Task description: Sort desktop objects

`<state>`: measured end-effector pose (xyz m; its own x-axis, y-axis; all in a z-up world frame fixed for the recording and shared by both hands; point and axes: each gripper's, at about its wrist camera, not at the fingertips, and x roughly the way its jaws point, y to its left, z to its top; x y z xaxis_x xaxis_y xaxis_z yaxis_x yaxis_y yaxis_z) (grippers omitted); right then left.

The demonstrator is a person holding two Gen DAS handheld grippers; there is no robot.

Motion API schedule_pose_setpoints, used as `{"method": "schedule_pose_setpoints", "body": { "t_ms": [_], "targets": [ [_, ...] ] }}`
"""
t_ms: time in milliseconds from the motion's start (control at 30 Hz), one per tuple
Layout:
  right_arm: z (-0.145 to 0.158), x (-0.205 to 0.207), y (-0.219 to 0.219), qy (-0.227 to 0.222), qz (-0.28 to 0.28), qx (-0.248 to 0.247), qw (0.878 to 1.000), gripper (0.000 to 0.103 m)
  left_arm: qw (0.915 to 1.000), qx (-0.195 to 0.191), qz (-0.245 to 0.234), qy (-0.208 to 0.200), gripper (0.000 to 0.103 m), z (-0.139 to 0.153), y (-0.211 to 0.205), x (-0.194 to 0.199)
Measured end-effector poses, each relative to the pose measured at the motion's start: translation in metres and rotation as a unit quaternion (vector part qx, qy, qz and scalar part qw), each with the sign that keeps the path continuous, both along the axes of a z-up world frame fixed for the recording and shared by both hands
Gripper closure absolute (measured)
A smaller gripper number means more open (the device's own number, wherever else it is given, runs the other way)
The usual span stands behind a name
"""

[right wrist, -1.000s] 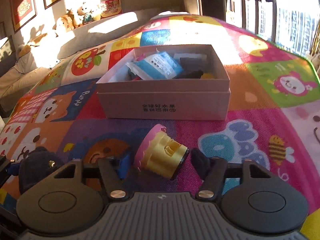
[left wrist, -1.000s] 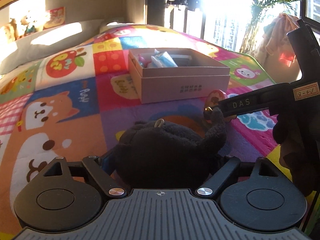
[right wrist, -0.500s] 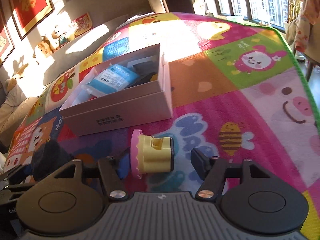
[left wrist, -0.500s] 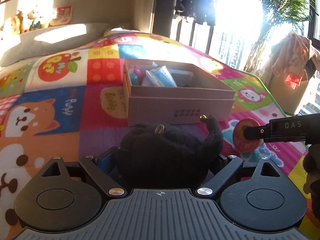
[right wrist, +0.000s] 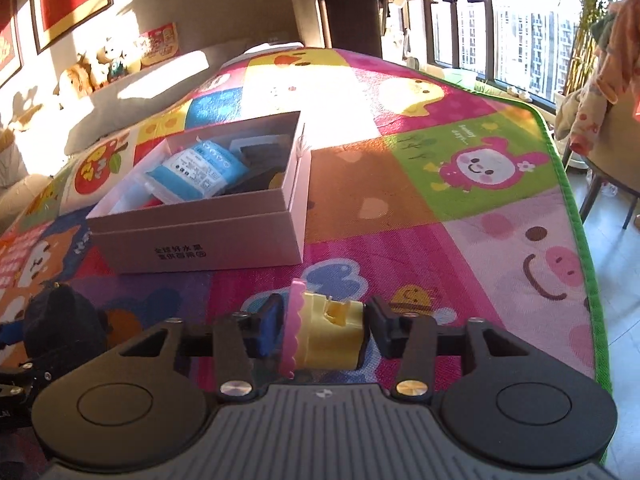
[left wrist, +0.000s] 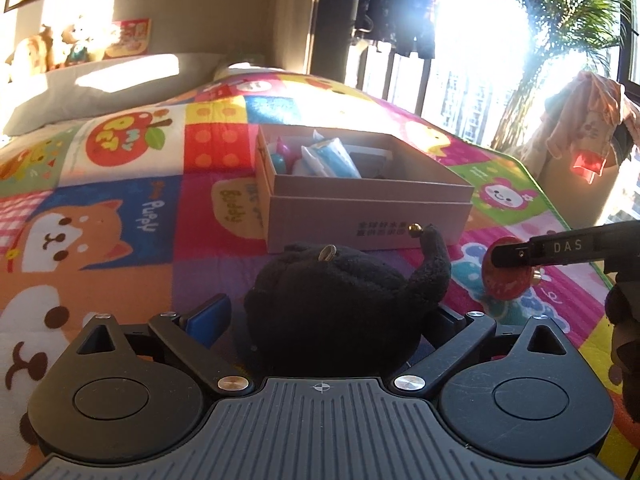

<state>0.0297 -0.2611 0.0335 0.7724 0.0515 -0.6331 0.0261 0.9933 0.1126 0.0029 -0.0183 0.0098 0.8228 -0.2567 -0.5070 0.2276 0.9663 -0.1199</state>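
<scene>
Since a second ago my right claw (right wrist: 320, 330) has closed onto the yellow toy (right wrist: 330, 334), left claw (left wrist: 326, 320) widening around the black plush (left wrist: 340, 300), box (right wrist: 208, 236) at eleven o'clock.

- The mat (right wrist: 400, 216) is showing bright patchwork squares carrying cartoon animals.
- The box (right wrist: 208, 236) is appearing pale pink-beige with dark print.
- The plush toy (left wrist: 336, 304) is showing solid black.
- The cup toy (right wrist: 324, 332) is showing yellow with a pink scalloped rim.
- The packet (right wrist: 196, 172) is showing blue and white.
</scene>
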Motion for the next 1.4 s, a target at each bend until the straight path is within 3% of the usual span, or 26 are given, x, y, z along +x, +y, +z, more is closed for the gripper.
{"method": "schedule_pose_setpoints", "body": {
  "t_ms": [33,100,167,233,333,433,567,800,933,1033,1200,1400],
  "targets": [
    [0.001,0.001,0.004,0.001,0.005,0.006,1.000,0.060,1.0000,0.000,0.000,-0.001,0.003,0.000,0.000,-0.001],
    [0.006,0.005,0.008,0.019,0.040,0.075,0.996,0.061,1.0000,-0.001,-0.001,0.001,0.002,0.000,0.000,0.000],
    [0.003,0.012,0.005,0.056,0.066,0.172,0.981,0.061,1.0000,-0.003,-0.001,0.004,0.002,0.000,0.001,0.001],
    [-0.006,0.019,0.004,0.085,0.072,0.234,0.966,0.061,1.0000,-0.005,-0.001,0.004,0.002,0.000,0.002,0.001],
    [-0.013,0.020,0.006,0.084,0.068,0.250,0.962,0.061,1.0000,-0.007,-0.001,0.006,0.002,0.000,0.002,0.001],
    [-0.012,0.019,0.006,0.078,0.065,0.246,0.964,0.061,0.9999,-0.010,-0.001,0.010,0.002,-0.001,0.002,0.002],
    [-0.008,0.014,-0.005,0.056,0.040,0.227,0.972,0.049,0.9998,-0.014,-0.001,0.013,0.001,-0.001,0.003,0.003],
    [-0.008,0.006,-0.033,0.048,0.010,0.208,0.977,0.044,0.9997,-0.016,-0.001,0.018,0.001,-0.002,0.003,0.004],
    [-0.001,-0.005,-0.033,0.028,0.010,0.161,0.987,0.031,0.9997,-0.015,0.000,0.018,0.000,-0.002,0.003,0.004],
    [0.008,-0.018,-0.026,-0.003,0.028,0.116,0.993,0.015,0.9998,-0.008,0.000,0.018,0.000,-0.002,0.002,0.004],
    [0.013,-0.031,0.003,-0.029,0.087,0.038,0.995,0.013,0.9994,0.006,-0.031,0.014,0.000,-0.001,-0.006,-0.003],
    [0.011,-0.032,0.018,-0.031,0.121,0.036,0.992,0.006,0.9964,0.032,-0.078,0.006,0.000,-0.001,-0.020,-0.014]
  ]
}}
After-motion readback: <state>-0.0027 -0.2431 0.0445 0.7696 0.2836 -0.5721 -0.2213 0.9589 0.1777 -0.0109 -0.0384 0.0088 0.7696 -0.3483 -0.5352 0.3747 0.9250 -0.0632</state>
